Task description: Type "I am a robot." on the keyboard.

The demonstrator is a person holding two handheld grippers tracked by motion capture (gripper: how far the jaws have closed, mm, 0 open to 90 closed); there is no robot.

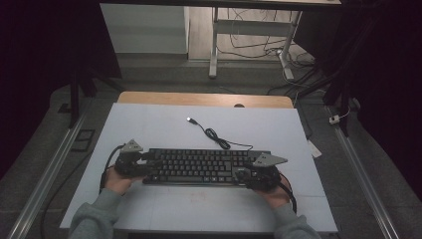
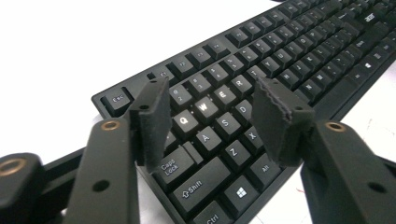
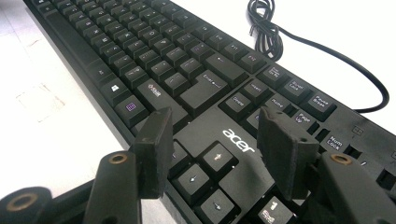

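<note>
Keyboard (image 1: 201, 166) lies flat on the white counter (image 1: 149, 124), lengthwise along the near edge and about midway between the left and right edges, as the high view shows. Its black cable (image 1: 214, 134) snakes toward the far edge and ends in a loose plug. The left tool (image 1: 145, 162) sits at the keyboard's left end and the right tool (image 1: 244, 174) at its right end, each held in a hand that comes in over the near edge.

Left gripper view: the left tool (image 2: 210, 116) hovers over the letter keys at the left end of the keyboard (image 2: 280, 56), jaws well apart, with nothing pressed between the pads.

Right gripper view: the right tool (image 3: 212, 140) stands over the arrow keys and the brand logo of the keyboard (image 3: 140, 51), jaws spread wide, pads gripping nothing. The coiled cable (image 3: 266, 28) lies on the counter (image 3: 56, 140) beyond the keyboard's far side.
</note>
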